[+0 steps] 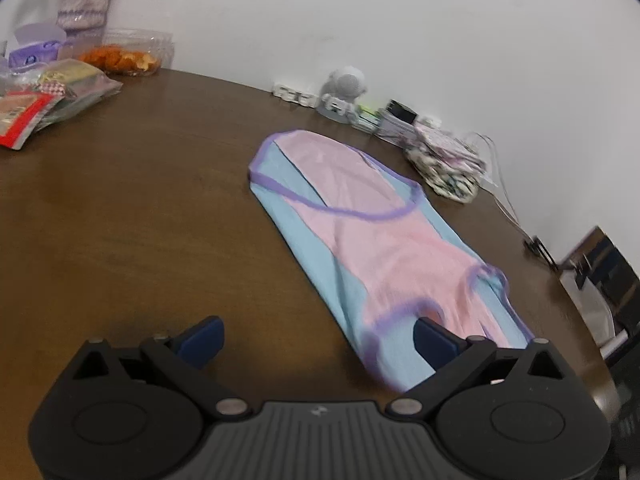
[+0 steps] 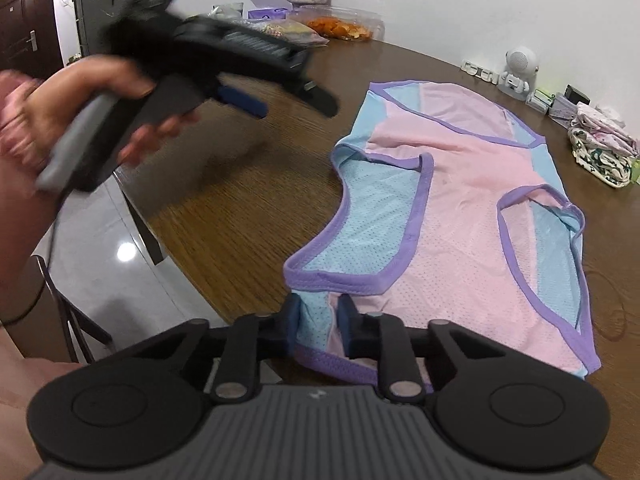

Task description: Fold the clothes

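Fingers of the left gripper (image 1: 318, 338) spread wide above the table (image 1: 140, 220), its far edge crowded with snack bags (image 1: 44, 100) and folded clothes (image 1: 448, 168); right view: right gripper (image 2: 318, 320) pinches the vest (image 2: 448, 216) at the near edge

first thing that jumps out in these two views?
The pink and blue tank top with purple trim, spread flat across the middle of the brown table. Next, the right tongs pinching its near strap at the table edge, while the left tongs hang open and empty above the table. Behind it, snack bags clutter the far left corner, and folded printed clothes sit by the wall.
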